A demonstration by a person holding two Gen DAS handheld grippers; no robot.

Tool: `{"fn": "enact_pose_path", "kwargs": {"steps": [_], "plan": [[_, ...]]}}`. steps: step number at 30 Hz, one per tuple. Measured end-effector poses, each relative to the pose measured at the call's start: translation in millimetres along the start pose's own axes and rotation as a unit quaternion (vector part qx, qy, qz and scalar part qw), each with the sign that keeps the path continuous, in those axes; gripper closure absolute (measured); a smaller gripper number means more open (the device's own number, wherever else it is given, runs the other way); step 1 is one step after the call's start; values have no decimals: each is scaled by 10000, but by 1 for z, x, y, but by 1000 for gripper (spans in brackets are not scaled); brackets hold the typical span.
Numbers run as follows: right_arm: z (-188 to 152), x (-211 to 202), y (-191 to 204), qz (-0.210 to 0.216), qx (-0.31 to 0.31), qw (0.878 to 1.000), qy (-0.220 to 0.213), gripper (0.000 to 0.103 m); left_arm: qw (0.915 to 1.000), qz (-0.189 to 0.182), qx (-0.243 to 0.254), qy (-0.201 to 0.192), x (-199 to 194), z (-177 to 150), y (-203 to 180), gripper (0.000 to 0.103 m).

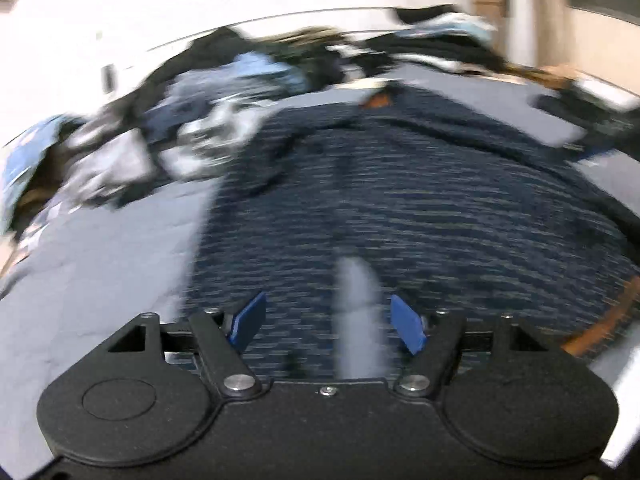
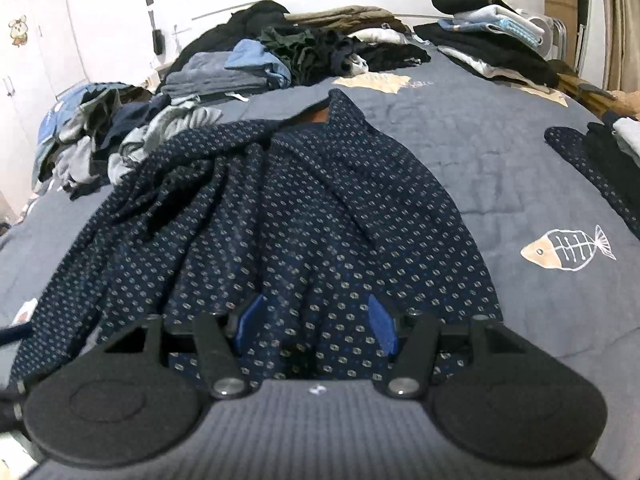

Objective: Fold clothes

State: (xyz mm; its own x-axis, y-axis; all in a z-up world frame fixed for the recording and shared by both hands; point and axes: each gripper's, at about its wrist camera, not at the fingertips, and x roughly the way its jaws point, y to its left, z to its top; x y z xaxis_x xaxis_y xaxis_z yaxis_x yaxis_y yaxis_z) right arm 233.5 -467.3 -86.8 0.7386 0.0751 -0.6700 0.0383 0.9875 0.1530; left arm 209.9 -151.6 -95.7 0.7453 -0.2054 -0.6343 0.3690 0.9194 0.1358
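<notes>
— Two grippers are seen over one garment: a dark navy shirt with a small pale dotted print (image 2: 304,208), spread crumpled on the grey-blue quilted bedspread with fish drawings (image 2: 500,168). Which step is judged to be in hand?

— The laying-out stage, it would seem. The shirt is lying lengthwise, collar towards the far end, its left part bunched in ridges and a sleeve thrown across. No fold is yet made.

— How are the jaws held?

— The jaws of the right gripper (image 2: 314,326) are kept apart, with the hem cloth lying beneath and between them; whether the pads are pressed on it cannot be told. The jaws of the left gripper (image 1: 328,326) are also apart over the same shirt (image 1: 400,208), nothing being clamped, though that view is badly blurred.

— What is called for next?

— The hem or side seam would probably have to be pinched at both corners and drawn flat, so that the ridges are smoothed before a sleeve is folded in. Heaps of loose and stacked clothes (image 2: 240,68) are piled near the headboard, well apart from the shirt.
</notes>
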Motion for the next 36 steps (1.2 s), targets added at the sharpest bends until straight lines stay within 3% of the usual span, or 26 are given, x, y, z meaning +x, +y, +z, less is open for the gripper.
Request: {"fn": "enact_pose_path", "kwargs": {"steps": [2, 4, 6, 8, 9, 11, 13, 16, 19, 21, 22, 25, 27, 28, 29, 30, 33, 34, 36], "plan": [[2, -1, 1, 62, 89, 9999, -23, 46, 9986, 408, -272, 211, 6, 0, 24, 21], [4, -2, 4, 138, 145, 9998, -39, 46, 9950, 696, -515, 504, 14, -5, 47, 21], [6, -1, 9, 184, 159, 9997, -51, 46, 9909, 725, -743, 858, 20, -13, 64, 21], [8, 0, 16, 244, 116, 9996, -58, 46, 9911, 408, -811, 972, 22, -23, 72, 26], [9, 0, 20, 277, 94, 9995, -67, 46, 9908, 245, -843, 1026, 23, -28, 76, 34], [11, 1, 27, 344, 96, 9993, -82, 46, 9894, -79, -906, 1133, 26, -37, 83, 82], [13, 2, 34, 421, 103, 9990, -86, 46, 9888, -253, -1003, 1074, 23, -36, 89, 97], [16, 2, 44, 522, 104, 9985, -92, 46, 9910, -164, -1004, 870, 15, -24, 103, 98], [17, 5, 51, 593, 36, 9982, -69, 46, 9930, 252, -1033, 520, -6, -2, 133, 98], [16, 7, 54, 612, 13, 9981, -33, 46, 9927, 822, -816, 331, -21, 12, 152, 98], [15, 8, 54, 604, -6, 9982, -17, 46, 9896, 1259, -635, 291, -25, 20, 164, 98], [14, 11, 52, 569, -29, 9984, 39, 46, 9778, 1971, -577, 411, -16, 29, 193, 95], [14, 10, 49, 562, -13, 9984, 42, 46, 9634, 2529, -551, 694, -3, 31, 204, 89], [15, 9, 47, 565, 18, 9984, 36, 46, 9568, 2767, -464, 766, -3, 31, 199, 81], [16, 8, 45, 579, 51, 9983, 24, 46, 9496, 2998, -374, 832, -3, 31, 194, 58], [16, 7, 43, 596, 84, 9982, 10, 46, 9609, 2683, -245, 644, -14, 28, 177, 50], [17, 5, 39, 603, 137, 9981, -5, 46, 9883, 1519, 126, 80, -47, 20, 120, 50], [17, 5, 38, 591, 142, 9982, -4, 46, 9943, 1034, 242, -84, -57, 14, 95, 50], [17, 4, 36, 586, 146, 9982, 20, 46, 9975, 243, 569, -345, -71, 1, 51, 50]]}}
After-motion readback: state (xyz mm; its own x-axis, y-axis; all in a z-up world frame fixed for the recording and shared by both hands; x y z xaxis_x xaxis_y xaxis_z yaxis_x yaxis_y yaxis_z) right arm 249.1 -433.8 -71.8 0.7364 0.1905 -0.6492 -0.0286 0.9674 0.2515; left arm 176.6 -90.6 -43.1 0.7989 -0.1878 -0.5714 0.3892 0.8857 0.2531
